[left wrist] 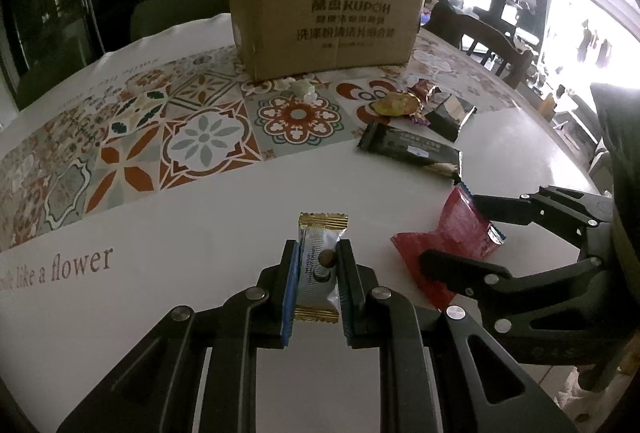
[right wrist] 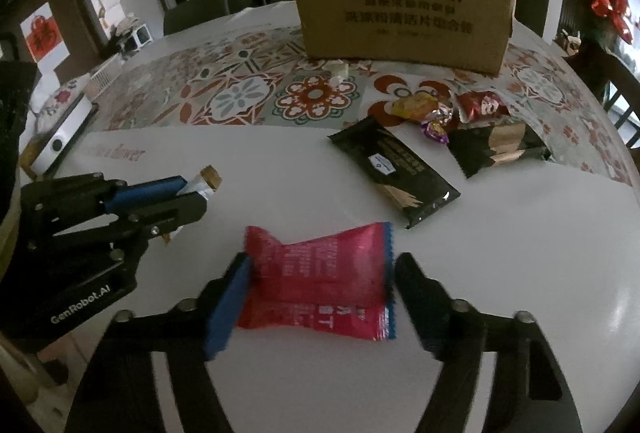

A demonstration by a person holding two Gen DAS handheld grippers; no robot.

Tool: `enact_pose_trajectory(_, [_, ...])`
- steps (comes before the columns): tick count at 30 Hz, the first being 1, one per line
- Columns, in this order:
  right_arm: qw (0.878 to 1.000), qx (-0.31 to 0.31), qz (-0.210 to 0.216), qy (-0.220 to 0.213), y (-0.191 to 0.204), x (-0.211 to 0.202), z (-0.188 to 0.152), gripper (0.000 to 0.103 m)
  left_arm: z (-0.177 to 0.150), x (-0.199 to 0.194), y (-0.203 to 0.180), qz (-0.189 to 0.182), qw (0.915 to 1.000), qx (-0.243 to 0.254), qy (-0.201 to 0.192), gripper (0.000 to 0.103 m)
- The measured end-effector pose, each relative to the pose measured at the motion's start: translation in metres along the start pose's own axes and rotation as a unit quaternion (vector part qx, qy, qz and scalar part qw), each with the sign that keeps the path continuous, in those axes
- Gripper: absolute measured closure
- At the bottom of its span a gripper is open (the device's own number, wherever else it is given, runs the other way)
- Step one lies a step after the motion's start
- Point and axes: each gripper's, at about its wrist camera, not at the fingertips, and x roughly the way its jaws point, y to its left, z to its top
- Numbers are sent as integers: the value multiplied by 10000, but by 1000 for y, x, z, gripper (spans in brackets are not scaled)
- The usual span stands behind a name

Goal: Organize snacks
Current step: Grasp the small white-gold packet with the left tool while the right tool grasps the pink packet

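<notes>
My left gripper (left wrist: pixel 318 253) is shut on a silver snack bar with gold ends (left wrist: pixel 320 265) and holds it just above the white table. It also shows in the right wrist view (right wrist: pixel 200 193) at the left. My right gripper (right wrist: pixel 322 269) is open, its fingers on either side of a red snack packet (right wrist: pixel 320 285) that lies on the table. The red packet also shows in the left wrist view (left wrist: pixel 452 237). A cardboard box (left wrist: pixel 324 29) stands at the back of the table.
A long black packet (right wrist: pixel 394 169), a second black packet (right wrist: pixel 496 149), a yellow packet (right wrist: pixel 416 103), a purple candy (right wrist: pixel 434 127) and a red candy (right wrist: pixel 480 105) lie right of the middle. A small white candy (right wrist: pixel 338 71) lies before the box. A patterned runner (left wrist: pixel 160 121) crosses the table.
</notes>
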Motion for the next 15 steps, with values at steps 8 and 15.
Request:
enact_pose_trajectory(8, [10000,-61,19,-41,2,-3,-3,57,-3,-6,-6,52,10000,-53,-6,84])
enact_pose_trajectory(15, [9998,82,78,-157,-3,-18,-8,58,2,-19,-15,51,9998,-148,-105,84])
